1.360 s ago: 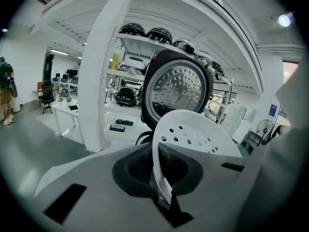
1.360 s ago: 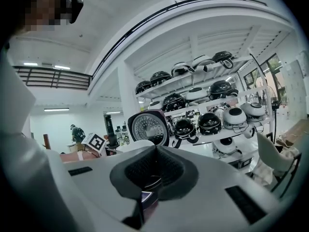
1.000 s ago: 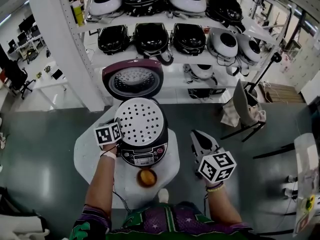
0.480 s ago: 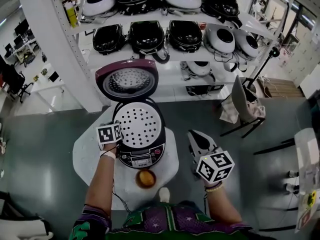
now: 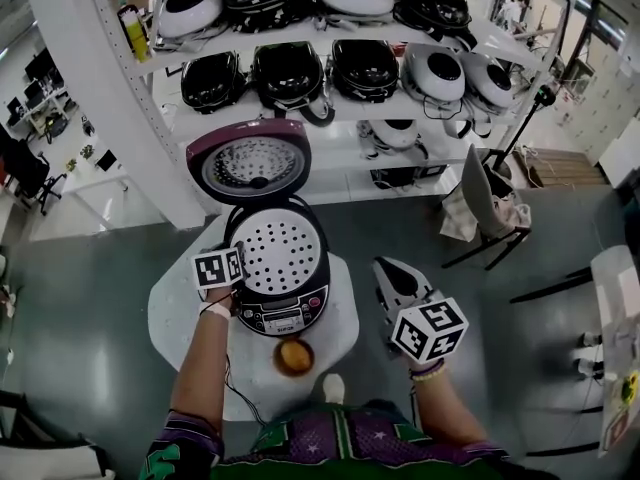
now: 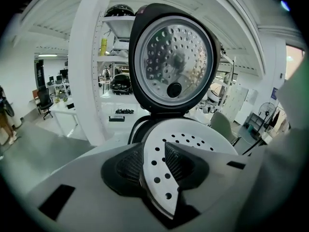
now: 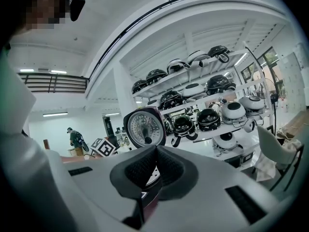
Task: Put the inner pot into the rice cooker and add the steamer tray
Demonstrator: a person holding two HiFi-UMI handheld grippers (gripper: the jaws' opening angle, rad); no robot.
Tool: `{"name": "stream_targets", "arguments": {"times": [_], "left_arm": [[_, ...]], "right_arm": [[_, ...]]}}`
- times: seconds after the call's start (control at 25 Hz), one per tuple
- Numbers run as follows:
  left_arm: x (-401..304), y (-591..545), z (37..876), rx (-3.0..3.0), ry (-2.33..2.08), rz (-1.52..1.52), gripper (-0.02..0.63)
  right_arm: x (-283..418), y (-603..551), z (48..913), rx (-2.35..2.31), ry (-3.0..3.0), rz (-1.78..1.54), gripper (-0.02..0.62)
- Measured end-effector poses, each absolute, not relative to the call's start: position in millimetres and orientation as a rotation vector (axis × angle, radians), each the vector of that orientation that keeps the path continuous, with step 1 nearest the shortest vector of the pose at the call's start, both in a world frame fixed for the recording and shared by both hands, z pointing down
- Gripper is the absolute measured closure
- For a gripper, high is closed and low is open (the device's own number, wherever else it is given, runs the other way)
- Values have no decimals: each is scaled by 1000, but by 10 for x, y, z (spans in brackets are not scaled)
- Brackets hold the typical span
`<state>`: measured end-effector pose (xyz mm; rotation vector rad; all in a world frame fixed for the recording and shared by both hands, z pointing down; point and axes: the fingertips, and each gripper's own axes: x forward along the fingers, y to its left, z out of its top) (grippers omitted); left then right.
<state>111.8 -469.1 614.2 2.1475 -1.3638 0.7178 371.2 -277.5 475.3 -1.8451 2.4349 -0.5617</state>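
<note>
Steamer tray (image 5: 283, 247): round, white, perforated disc lying flat on top of the black rice cooker (image 5: 287, 313).
Left gripper (image 6: 155, 154): ribbed pads have just been opening and stand loosely either side of the tray's rim.
Right gripper (image 7: 157, 149): pads together, empty.
Lid (image 5: 250, 163): upright, dimpled metal.

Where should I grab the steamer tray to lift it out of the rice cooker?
The steamer tray is a flat perforated disc lying level on the rice cooker, so pinch its thin rim from the left; the raised lid blocks the back.
</note>
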Motion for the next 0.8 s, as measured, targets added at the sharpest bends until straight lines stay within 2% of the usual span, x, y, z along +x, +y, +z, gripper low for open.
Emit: {"name": "stream_targets", "arguments": {"times": [0.44,0.8], "left_arm": [[1041,-4555,5793,2252,-1434,696,471],[685,-4045,5335,2311,-1476,576,471]], "right_arm": [[3642,-2665,4637,-1861,2414,-520,589],[3278,-2415,4390,-1852,2403,-455,591]]}}
